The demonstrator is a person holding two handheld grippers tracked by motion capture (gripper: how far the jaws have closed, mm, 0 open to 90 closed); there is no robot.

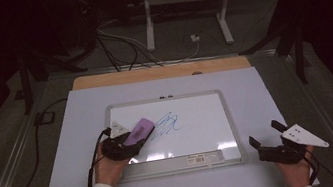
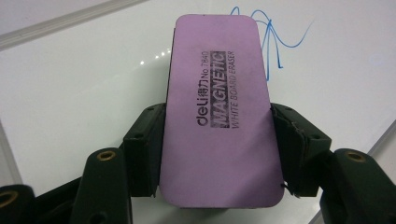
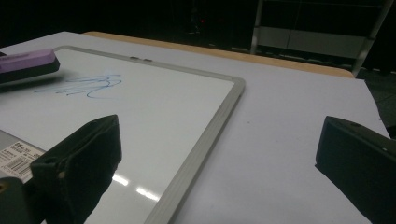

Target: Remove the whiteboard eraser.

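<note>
While the person is working at the table, each view is giving its own reading:

High view: the left gripper (image 1: 129, 142) is gripping a purple whiteboard eraser (image 1: 139, 130) over the left part of the whiteboard (image 1: 117, 109), just left of the blue scribble (image 1: 168, 122); the right gripper (image 1: 268, 137) is resting off the board's right edge, jaws spread with nothing between them.

Left gripper view: both jaws are pressing on the long sides of the magnetic eraser (image 2: 219, 112), which is pointing toward the blue scribble (image 2: 273, 39) just beyond its far end.

Right gripper view: the jaws are standing wide apart over the table (image 3: 289, 135) beside the whiteboard frame (image 3: 201, 144).

Step in hand: probably bringing the eraser to the marks.

Next move: likely calling for the eraser's face pressed flat and swept across the scribble.
</note>
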